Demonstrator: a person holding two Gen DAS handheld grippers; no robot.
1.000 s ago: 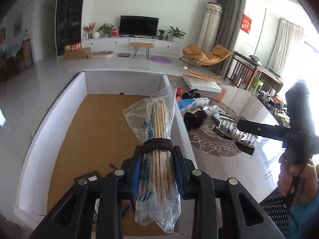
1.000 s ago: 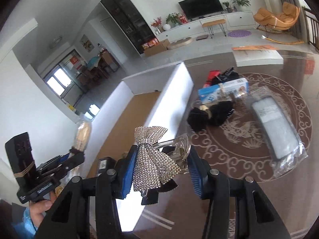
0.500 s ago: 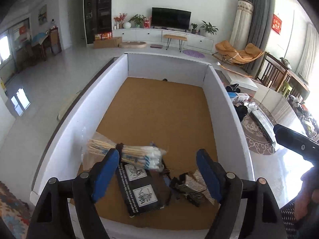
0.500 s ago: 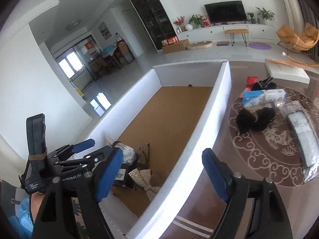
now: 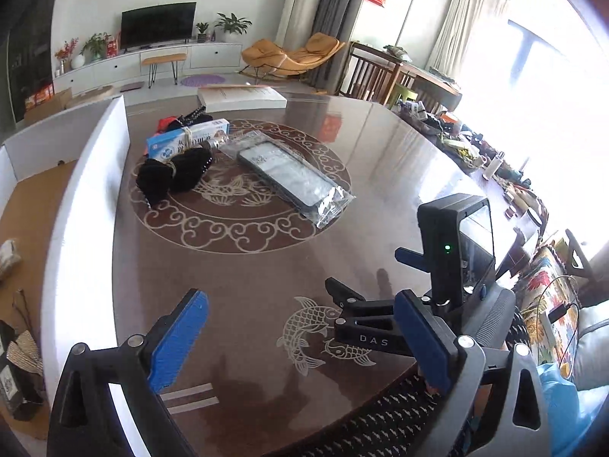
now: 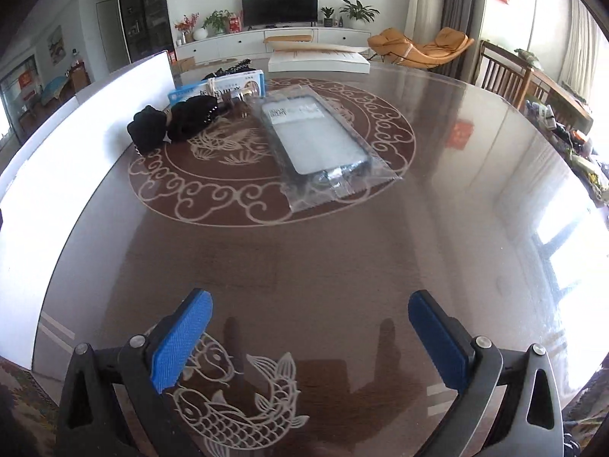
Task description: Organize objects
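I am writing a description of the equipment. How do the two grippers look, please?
Both the left gripper and the right gripper have black angular frames with silver screws and blue textured pads on the jaws. The left wrist view shows white "DAS" lettering and a green light on the right one.

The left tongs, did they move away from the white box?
Yes. The left tongs swung right, off the white box, and now hang open over the table's fish pattern.
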